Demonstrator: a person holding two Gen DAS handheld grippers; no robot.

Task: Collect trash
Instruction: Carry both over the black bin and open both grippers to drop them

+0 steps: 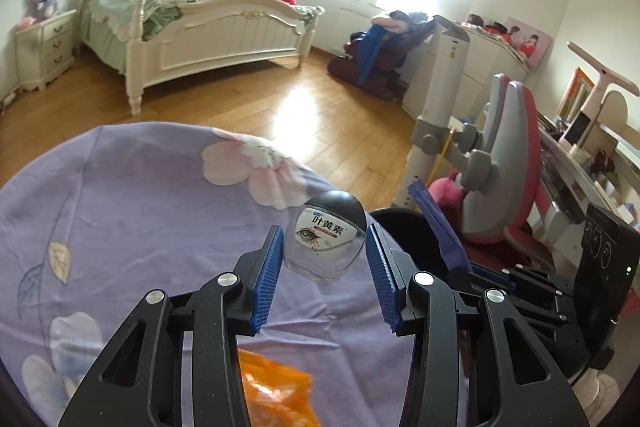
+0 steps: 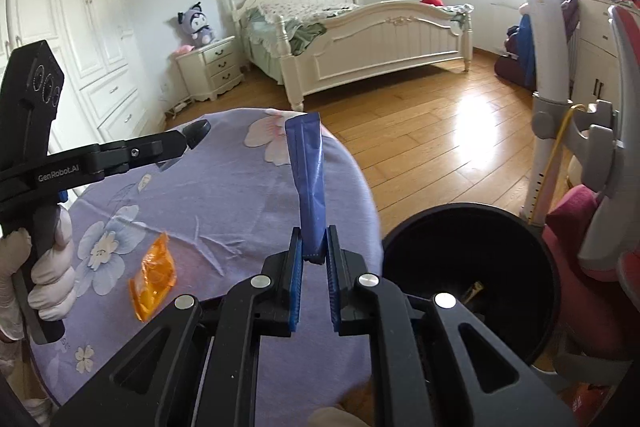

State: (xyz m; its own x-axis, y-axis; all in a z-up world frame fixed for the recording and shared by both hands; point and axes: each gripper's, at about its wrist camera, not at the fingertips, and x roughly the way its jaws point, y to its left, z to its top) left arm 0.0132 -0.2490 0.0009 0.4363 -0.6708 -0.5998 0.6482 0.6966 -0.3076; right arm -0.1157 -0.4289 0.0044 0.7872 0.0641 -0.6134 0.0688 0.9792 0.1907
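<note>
**Both tools loaded, bin to the right**

Step in hand, as I read it: carry both pieces over to the round black plastic bin [image 2: 468,283] & drop them in. Right tool [image 2: 315,259] is clamped tight on the lower end of a long flat blue foil sachet [image 2: 307,183], which stands up & tilts a bit from the pads. Left tool [image 1: 325,259] carries a small clear plastic eye-drop bottle w/ a dark rounded cap & white label [image 1: 328,235]; jaws part-way closed, bottle sits between the ribbed blue pads, left pad touching. Can't tell for sure if the right pad presses, but bottle is up off the cloth, so I judge it held.

To do it well: keep both grips firm, swing right tool over the bin mouth first since it's nearest, let go only once the sachet's free end is inside the rim – it's long & floppy, could catch the edge. Bottle is smooth & rounded, prob. slippery, so no jerks; release low over the opening.

Still left on the bench [image 2: 224,211], round, covered in lilac cloth w/ flower print: a crumpled orange see-through wrapper [image 2: 153,281], lying flat near the person's gloved hand [image 2: 48,267]. Bin stands just beside the bench edge, something small & yellowish already inside.
</note>
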